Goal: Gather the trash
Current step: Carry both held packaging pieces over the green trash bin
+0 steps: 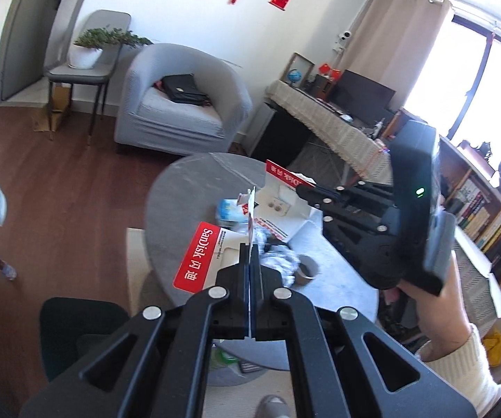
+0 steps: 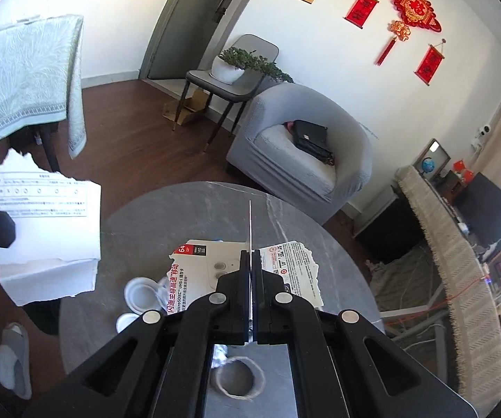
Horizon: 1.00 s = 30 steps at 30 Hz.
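Left gripper (image 1: 250, 261): fingers (image 1: 241, 271) pressed together on the edge of a torn white printed card piece (image 1: 250, 216), held above the round grey marble-patterned counter (image 1: 194, 188). Right gripper (image 2: 250, 268): fingers (image 2: 241, 271) likewise closed, pinching a thin white card sheet (image 2: 250, 223) edge-on. On the counter below lie a red-and-white SanDisk package (image 1: 198, 257), crumpled white tissue (image 1: 282, 261), and a small roll of white tape (image 2: 236, 378). Grey armchair (image 1: 180, 104) stands beyond.

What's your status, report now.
Left gripper shut on torn card piece. Right gripper shut on thin card. More scraps on round table.
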### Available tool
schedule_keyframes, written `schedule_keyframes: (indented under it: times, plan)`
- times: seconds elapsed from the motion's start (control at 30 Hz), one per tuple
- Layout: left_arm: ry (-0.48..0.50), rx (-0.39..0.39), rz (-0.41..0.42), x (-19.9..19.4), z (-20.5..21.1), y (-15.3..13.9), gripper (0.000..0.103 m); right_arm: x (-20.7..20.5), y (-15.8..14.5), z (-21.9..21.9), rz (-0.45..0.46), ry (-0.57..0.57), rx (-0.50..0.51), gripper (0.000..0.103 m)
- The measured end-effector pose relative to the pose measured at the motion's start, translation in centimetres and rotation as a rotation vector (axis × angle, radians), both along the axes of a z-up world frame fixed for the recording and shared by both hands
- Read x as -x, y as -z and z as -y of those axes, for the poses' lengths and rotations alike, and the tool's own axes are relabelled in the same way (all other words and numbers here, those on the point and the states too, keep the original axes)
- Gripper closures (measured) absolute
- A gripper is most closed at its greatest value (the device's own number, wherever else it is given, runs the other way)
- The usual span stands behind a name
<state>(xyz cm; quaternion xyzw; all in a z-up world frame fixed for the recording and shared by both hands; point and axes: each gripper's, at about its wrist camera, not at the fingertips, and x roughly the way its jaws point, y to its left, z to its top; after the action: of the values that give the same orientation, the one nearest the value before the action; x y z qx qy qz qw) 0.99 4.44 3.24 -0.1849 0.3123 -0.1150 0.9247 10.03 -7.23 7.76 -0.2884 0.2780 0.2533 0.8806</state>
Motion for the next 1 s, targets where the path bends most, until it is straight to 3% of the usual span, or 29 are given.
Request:
schedule_keyframes:
  times: [0.37,0.63,1.0]
  plan:
    - [-0.114,-0.135,-0.053,1.1,-5.1,1.8,0.102,0.3,0.8,-4.4,-0.237,-0.049,-0.219,0.103]
    - [-0.162,-0.192,-0.122,2.1,-8.0,3.9,0.102,1.1,1.5,-7.4,-0.302,-0.088,-0.287,0.103]
    - [-0.175,-0.166,-0.285,2.8,-12.3,9.5,0.102,1.4,2.5,-10.8,-0.349,-0.119,-0.308,0.103]
